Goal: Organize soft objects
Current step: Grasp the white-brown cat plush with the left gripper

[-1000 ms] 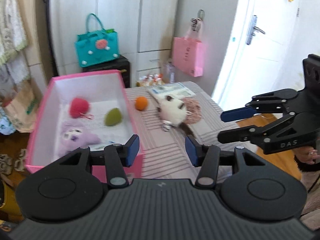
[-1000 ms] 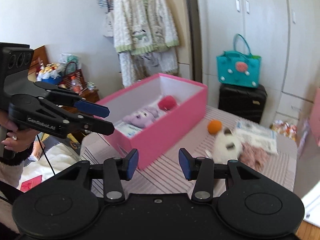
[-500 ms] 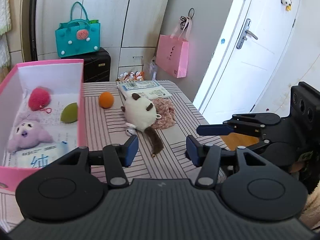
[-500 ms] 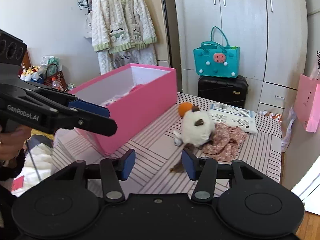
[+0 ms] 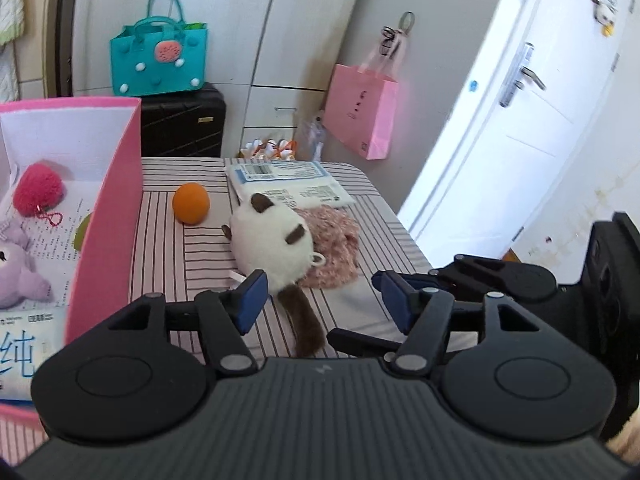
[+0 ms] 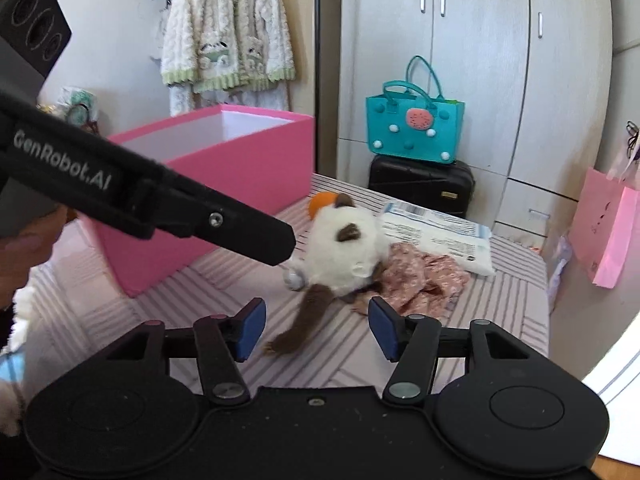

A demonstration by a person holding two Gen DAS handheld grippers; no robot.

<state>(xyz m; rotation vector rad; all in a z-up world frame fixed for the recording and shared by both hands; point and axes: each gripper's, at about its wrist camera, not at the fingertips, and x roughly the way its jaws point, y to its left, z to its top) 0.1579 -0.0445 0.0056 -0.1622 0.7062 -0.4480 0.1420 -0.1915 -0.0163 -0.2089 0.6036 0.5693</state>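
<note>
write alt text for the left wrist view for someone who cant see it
The open left gripper points at a white plush cat with a brown tail, lying on a striped table against a pink floral cloth. An orange ball sits behind it, a pink box of plush toys stands left, and the right gripper enters from the right.

"GenRobot.AI" on left gripper [image 6: 280,248] arm; "纯" on pack [image 5: 24,344] in pink box [image 5: 108,240].
</note>
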